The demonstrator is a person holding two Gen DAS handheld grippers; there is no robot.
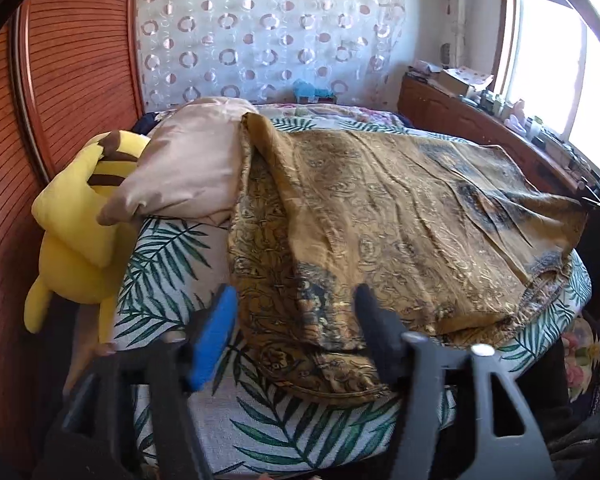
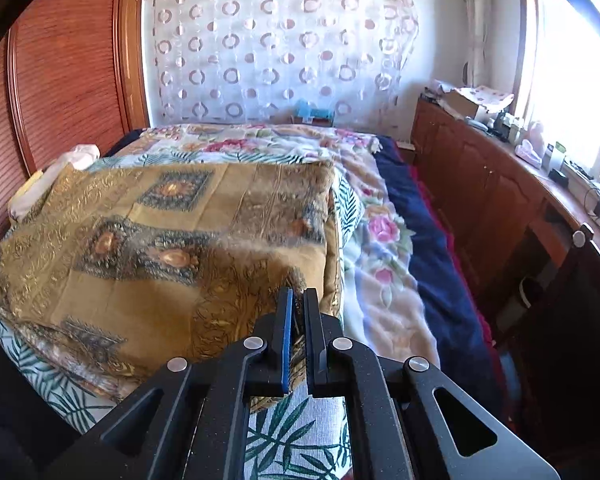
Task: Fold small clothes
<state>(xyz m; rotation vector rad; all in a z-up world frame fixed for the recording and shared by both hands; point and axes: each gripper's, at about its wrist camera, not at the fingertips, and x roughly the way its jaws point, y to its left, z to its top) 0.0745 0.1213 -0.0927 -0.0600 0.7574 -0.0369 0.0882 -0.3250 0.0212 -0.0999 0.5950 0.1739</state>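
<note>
A golden-brown patterned cloth (image 1: 380,216) lies spread on the bed, its near edge folded over. In the left wrist view my left gripper (image 1: 296,292) stands open, its blue-padded finger (image 1: 214,340) left of the cloth's edge and the black finger (image 1: 376,332) over the cloth, neither pressing on it. In the right wrist view the same cloth (image 2: 148,248) covers the bed's left part. My right gripper (image 2: 298,294) is shut on its near right corner, and the fabric rises in a ridge to the tips and shows in the thin slit between the pads.
A leaf-print sheet (image 1: 300,420) covers the near bed, a floral blanket (image 2: 380,248) and a navy cover (image 2: 432,248) the right. A yellow plush toy (image 1: 76,236) and beige pillow (image 1: 188,164) lie at left by the wooden headboard (image 1: 80,60). A cluttered wooden cabinet (image 2: 500,184) runs under the window.
</note>
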